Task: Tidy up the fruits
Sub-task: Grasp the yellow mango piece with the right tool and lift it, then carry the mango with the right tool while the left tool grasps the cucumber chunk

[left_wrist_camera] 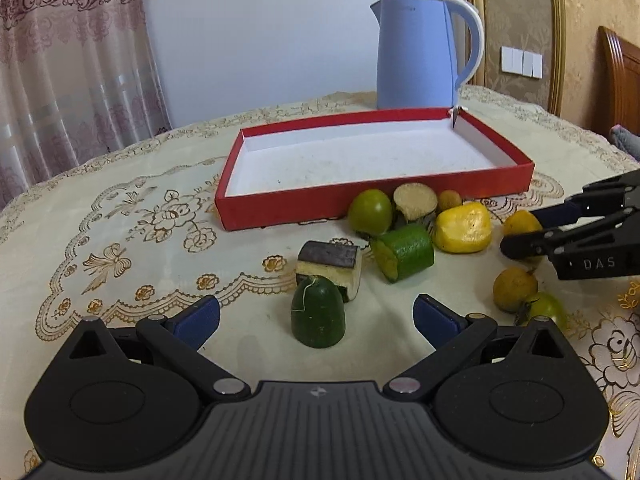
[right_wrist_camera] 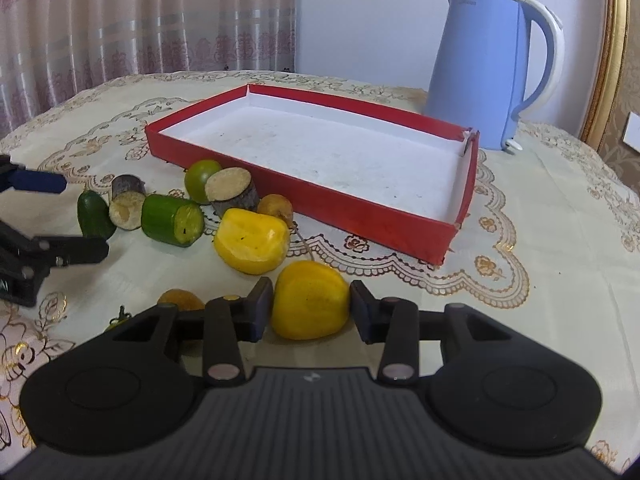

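With the right claw (right_wrist_camera: 312, 307) clamped on a smooth yellow fruit piece (right_wrist_camera: 310, 300) at 6 o'clock of the empty red tray (right_wrist_camera: 400, 224) on the bench (right_wrist_camera: 540, 240), slippage could be caused by its rounded sides, while the dark green fruit end (left_wrist_camera: 317, 312) could be toppled between the left claw's (left_wrist_camera: 316, 312) spread fingers.

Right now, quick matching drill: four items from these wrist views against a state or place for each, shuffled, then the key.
Items
1. red box
2. blue kettle
3. yellow fruit nearest the right camera
4. dark green rounded piece

States or places
A. standing behind the box
B. between the pads of the right gripper
C. nothing inside, white floor showing
D. on the cloth in front of the open left gripper

Pairs: 1-C, 2-A, 3-B, 4-D
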`<state>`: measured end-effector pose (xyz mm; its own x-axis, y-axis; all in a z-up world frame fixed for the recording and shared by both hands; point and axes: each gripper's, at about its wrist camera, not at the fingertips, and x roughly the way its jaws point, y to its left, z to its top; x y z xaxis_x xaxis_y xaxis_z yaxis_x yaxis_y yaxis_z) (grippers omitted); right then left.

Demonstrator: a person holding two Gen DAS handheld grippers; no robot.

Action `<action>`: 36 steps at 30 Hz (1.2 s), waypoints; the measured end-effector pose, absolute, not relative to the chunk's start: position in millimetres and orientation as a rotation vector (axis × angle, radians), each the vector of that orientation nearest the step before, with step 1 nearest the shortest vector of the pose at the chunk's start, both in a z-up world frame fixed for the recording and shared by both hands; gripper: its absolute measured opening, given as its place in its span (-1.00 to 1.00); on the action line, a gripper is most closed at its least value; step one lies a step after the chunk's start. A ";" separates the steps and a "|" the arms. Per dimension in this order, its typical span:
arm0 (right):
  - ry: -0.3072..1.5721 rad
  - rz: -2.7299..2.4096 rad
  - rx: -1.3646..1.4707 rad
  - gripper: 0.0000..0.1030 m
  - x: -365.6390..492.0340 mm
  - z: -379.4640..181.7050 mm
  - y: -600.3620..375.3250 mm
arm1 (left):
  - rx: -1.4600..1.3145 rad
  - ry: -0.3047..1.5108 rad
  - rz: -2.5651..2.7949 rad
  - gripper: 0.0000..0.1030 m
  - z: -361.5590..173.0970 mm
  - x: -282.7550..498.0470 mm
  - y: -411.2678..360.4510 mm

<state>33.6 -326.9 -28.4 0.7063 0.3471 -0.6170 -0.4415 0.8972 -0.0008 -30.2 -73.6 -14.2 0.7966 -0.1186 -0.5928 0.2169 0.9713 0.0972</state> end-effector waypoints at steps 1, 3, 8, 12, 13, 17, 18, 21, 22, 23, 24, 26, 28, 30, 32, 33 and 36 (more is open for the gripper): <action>0.647 0.439 -0.155 -0.25 32.5 -28.7 -325.9 | 0.162 0.628 -0.181 1.00 -14.6 -29.3 -73.7; 0.636 0.438 -0.150 -0.27 29.5 -28.2 -326.4 | 0.153 0.638 -0.182 1.00 -15.0 -27.4 -72.5; 0.600 0.437 -0.081 -0.27 24.7 -23.3 -339.6 | 0.150 0.656 -0.185 1.00 -16.1 -22.0 -74.3; 0.565 0.438 -0.064 -0.27 22.3 -14.3 -344.4 | 0.163 0.674 -0.209 1.00 -18.0 -18.8 -80.9; 0.553 0.443 -0.070 -0.27 22.4 -10.1 -344.6 | 0.166 0.680 -0.215 1.00 -18.8 -17.5 -82.6; 0.493 0.447 -0.091 -0.27 30.5 14.4 -347.2 | 0.142 0.689 -0.207 1.00 -20.4 -13.7 -82.7; 0.479 0.445 -0.097 -0.27 33.7 20.6 -348.1 | 0.135 0.689 -0.203 1.00 -20.2 -13.5 -81.6; 0.450 0.445 -0.118 -0.27 49.3 37.8 -350.0 | 0.126 0.698 -0.195 1.00 -20.6 -11.3 -79.8; 0.444 0.443 -0.123 -0.27 56.5 41.6 -350.6 | 0.126 0.700 -0.193 1.00 -20.8 -10.5 -80.0; 0.444 0.441 -0.123 -0.27 63.2 43.1 -350.6 | 0.127 0.701 -0.191 1.00 -20.7 -9.8 -80.2; 0.448 0.435 -0.123 -0.27 71.0 43.3 -350.6 | 0.126 0.700 -0.187 1.00 -20.7 -8.8 -79.9; 0.456 0.425 -0.118 -0.27 85.6 41.8 -350.0 | 0.114 0.703 -0.177 1.00 -21.3 -6.1 -77.8; 0.465 0.422 -0.107 -0.27 97.7 39.3 -348.3 | 0.098 0.712 -0.174 1.00 -21.5 -3.4 -75.4; 0.471 0.415 -0.094 -0.27 107.8 35.9 -347.5 | 0.090 0.716 -0.174 1.00 -21.8 -2.5 -74.6; 0.491 0.407 -0.085 -0.27 119.3 30.3 -347.3 | 0.104 0.714 -0.177 0.95 -21.7 -3.2 -76.5; 0.504 0.406 -0.082 -0.27 123.4 26.5 -347.7 | 0.112 0.712 -0.185 0.85 -21.4 -3.9 -77.8; 0.526 0.403 -0.076 -0.27 130.7 18.2 -348.9 | 0.118 0.707 -0.213 0.63 -21.2 -5.9 -80.2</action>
